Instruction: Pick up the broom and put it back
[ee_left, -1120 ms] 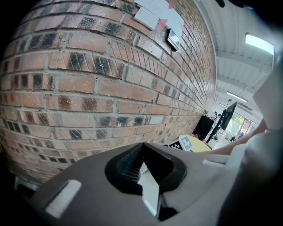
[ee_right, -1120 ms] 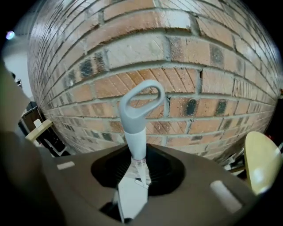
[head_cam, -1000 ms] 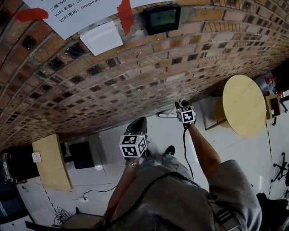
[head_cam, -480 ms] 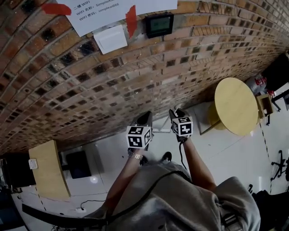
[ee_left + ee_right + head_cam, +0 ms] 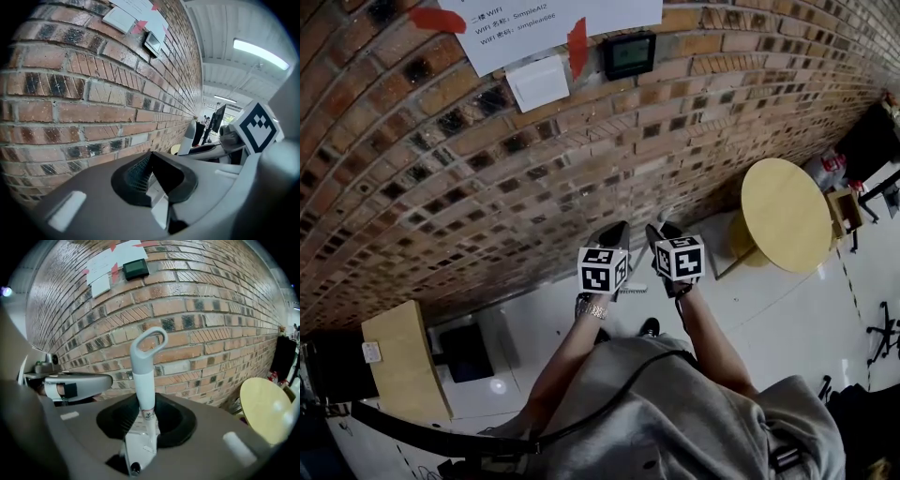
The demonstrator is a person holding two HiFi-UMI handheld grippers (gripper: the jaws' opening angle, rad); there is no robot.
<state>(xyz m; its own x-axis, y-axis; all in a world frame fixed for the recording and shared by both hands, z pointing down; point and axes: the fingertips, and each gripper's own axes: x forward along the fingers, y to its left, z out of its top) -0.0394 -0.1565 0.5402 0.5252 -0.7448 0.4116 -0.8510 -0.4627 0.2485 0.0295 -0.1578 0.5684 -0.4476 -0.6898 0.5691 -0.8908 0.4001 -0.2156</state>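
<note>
Right gripper [image 5: 144, 418] clamps the grey-white, loop-topped plastic broom handle [image 5: 142, 376] upright at centre frame, facing the red brick wall [image 5: 211, 310]; left gripper [image 5: 152, 180] closed, empty.

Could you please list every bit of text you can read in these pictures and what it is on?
"二楼 WIFI": paper sheet on the brick wall.
"SimpleAI2": same sheet.
"simpleai666": same sheet.
Too small to read: the label on the broom handle.
Blurred: the wall display.

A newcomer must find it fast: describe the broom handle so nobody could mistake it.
Face the brick wall; in front of it, the right claw grips a pale grey broom handle. Its open loop at the end sets it apart from the round yellow table.
</note>
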